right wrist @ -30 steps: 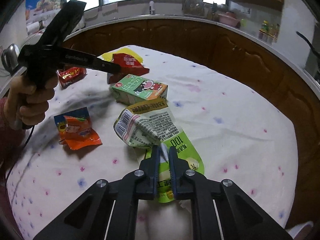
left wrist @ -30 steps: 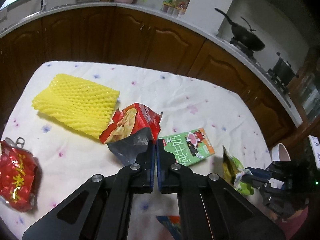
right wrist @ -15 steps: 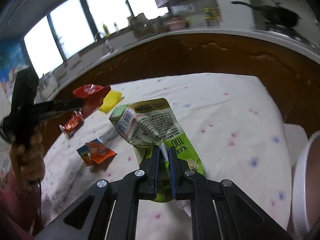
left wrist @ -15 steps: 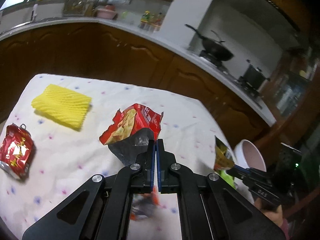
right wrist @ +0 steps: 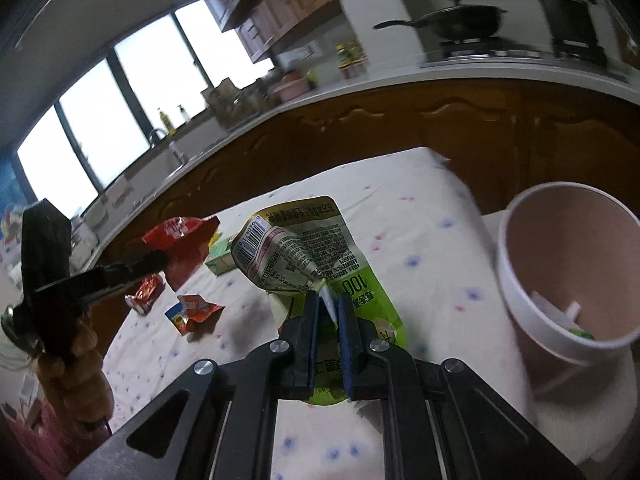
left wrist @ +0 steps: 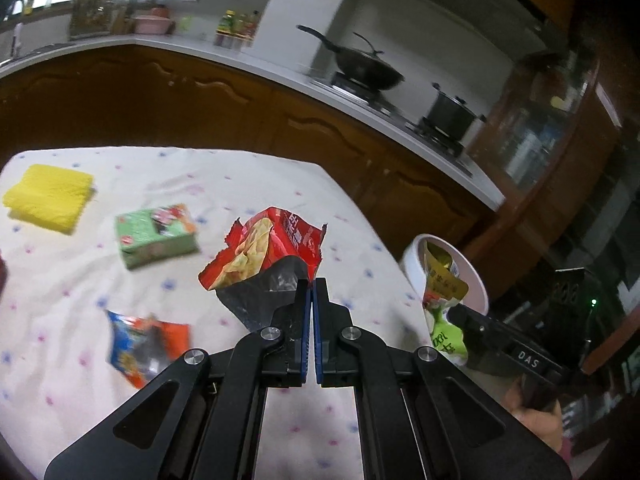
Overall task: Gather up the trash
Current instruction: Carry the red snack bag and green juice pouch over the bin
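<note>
My left gripper [left wrist: 311,288] is shut on a torn red chip bag [left wrist: 266,252] and holds it above the table. My right gripper [right wrist: 329,300] is shut on a crumpled green pouch [right wrist: 304,252], lifted off the table near a white bin [right wrist: 568,268]. In the left wrist view the green pouch [left wrist: 442,300] hangs in front of the bin [left wrist: 412,268], beyond the table's right edge. The red bag also shows in the right wrist view [right wrist: 180,244], held by the left gripper.
On the floral tablecloth [left wrist: 80,280] lie a green milk carton [left wrist: 156,236], a yellow foam net [left wrist: 48,200], and an orange-blue wrapper [left wrist: 144,344]. A crushed red can [right wrist: 146,292] lies further left. The bin holds some scraps. Wooden cabinets and a counter curve behind.
Both grippers have lifted their bags off the table and swung right toward the white bin. The green pouch is now close beside the bin's rim.
</note>
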`<state>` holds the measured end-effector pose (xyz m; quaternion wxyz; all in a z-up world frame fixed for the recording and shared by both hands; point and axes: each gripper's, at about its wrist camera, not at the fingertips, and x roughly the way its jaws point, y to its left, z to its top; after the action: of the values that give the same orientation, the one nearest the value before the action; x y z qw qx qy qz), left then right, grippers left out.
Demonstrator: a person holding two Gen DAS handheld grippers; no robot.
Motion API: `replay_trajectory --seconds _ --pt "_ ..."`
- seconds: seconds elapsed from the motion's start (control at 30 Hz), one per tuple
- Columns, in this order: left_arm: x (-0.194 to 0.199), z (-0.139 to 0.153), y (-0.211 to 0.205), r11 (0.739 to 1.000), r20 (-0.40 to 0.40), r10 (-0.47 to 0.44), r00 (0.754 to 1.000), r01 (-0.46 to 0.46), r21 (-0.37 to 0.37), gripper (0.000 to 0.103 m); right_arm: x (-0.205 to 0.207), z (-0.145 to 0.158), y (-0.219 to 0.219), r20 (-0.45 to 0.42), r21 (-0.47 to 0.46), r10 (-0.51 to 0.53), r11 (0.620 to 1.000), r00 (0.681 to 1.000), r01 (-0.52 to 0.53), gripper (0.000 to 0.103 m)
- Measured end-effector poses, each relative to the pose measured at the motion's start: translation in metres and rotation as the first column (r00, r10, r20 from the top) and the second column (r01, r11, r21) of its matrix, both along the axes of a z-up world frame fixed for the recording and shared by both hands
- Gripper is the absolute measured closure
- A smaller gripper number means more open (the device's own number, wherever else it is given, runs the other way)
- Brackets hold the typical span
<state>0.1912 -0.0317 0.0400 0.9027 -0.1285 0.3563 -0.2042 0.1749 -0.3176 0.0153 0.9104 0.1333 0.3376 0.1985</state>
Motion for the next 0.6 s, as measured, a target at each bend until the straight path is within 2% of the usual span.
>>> replay_trajectory --seconds 0.6 --pt "-0.013 0.000 -0.088 0.987 -0.008 -0.156 0.988 0.157 0.028 0.102 -0.040 0.004 -0.072 0.009 0.030 -0.178 0.984 0.984 0.178 0.094"
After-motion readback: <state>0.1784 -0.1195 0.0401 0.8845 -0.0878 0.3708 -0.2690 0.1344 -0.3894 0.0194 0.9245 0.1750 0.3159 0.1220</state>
